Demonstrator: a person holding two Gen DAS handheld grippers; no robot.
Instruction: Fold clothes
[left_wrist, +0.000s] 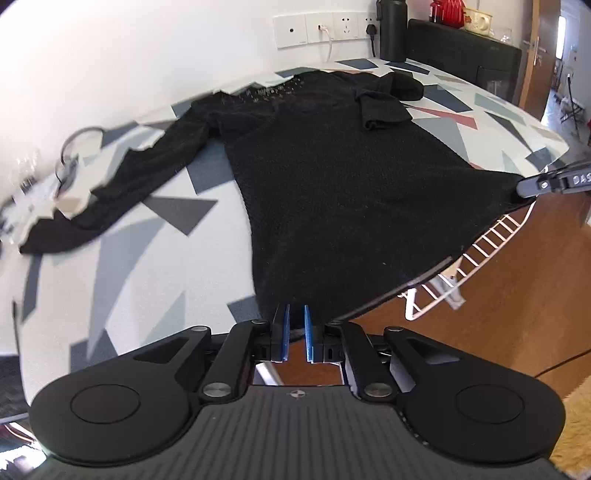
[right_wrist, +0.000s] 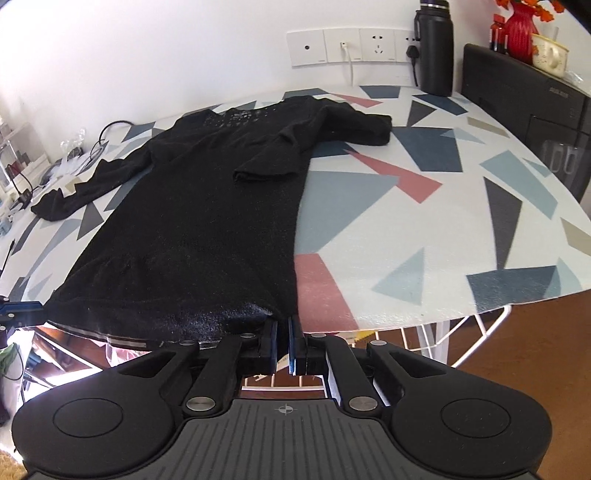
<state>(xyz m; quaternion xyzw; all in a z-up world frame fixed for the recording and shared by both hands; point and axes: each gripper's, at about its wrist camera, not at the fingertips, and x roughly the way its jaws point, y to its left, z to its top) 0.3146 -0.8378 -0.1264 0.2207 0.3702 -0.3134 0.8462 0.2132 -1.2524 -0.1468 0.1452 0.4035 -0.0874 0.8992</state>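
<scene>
Patterned table (left_wrist: 122, 258) carries the black sweater (left_wrist: 332, 192) lying flat. Through the left wrist view, your left gripper (left_wrist: 296, 332) angles downward, pinching the hem's corner. Through the right wrist view, your right gripper (right_wrist: 283, 341) angles downward likewise, clamping the opposite hem corner at the table edge.

Bright daylight is filling both fisheye views; edges are bending strongly, and the left view's far-left clutter (left_wrist: 40, 192) is smearing with blur.
</scene>
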